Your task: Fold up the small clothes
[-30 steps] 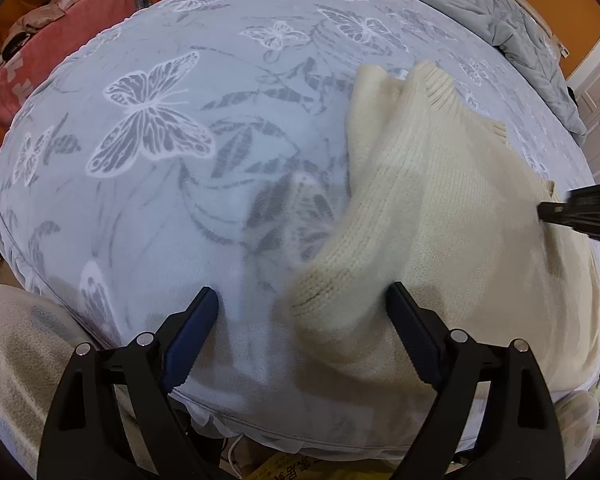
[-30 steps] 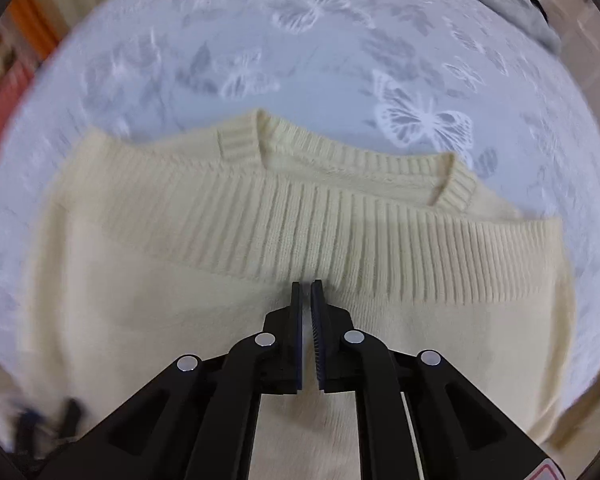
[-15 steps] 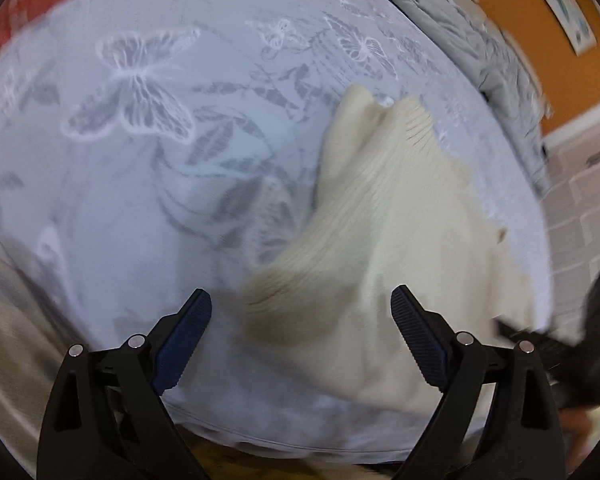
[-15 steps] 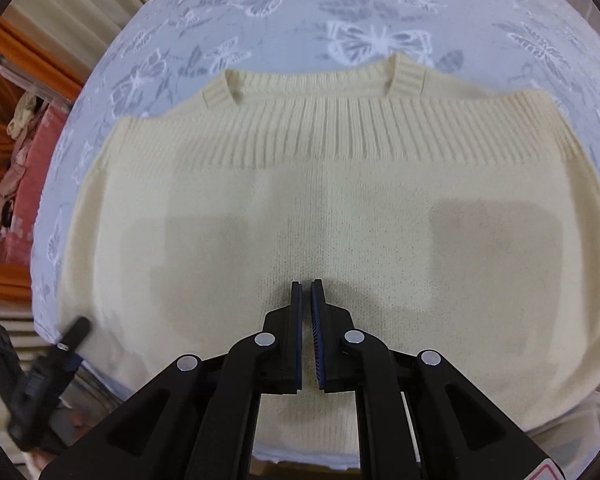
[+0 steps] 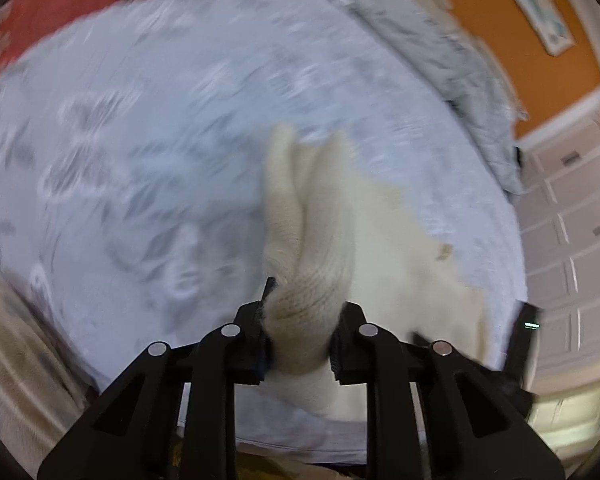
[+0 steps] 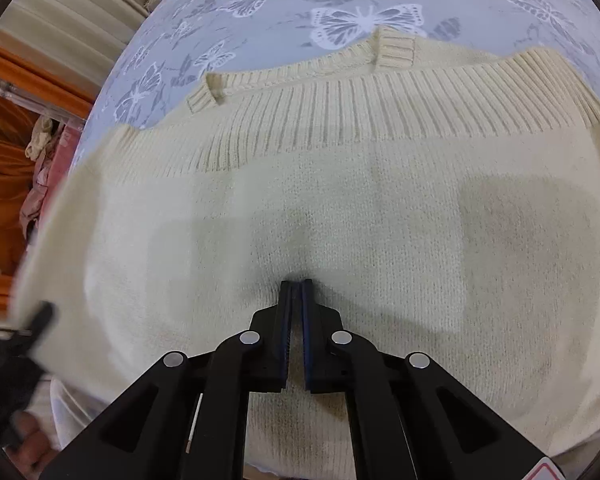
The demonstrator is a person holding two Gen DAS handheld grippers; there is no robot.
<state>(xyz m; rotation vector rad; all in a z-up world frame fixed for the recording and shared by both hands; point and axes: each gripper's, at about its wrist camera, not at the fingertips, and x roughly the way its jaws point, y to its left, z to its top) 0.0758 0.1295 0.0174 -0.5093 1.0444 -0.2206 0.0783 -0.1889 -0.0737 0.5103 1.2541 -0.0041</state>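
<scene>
One fold at most looked underway, nowhere near done. Over on the left, left gripper [image 5: 300, 332] had its fingers clamped on a bunched side edge of the cream sweater [image 5: 364, 240], lifted a bit off the butterfly bedsheet [image 5: 140, 160]. Pretty blurry there, so couldn't tell exactly which part got pinched. Further right, right gripper [image 6: 296, 312] with fingers nearly closed, holding nothing, tips pressed down on the middle of the sweater [image 6: 340, 200]. Still lying mostly flat on the bed, collar away. Probably left: bringing that side across, then the other, then halving.

Motion blur smears the bedsheet [image 5: 140, 168] pattern.
</scene>
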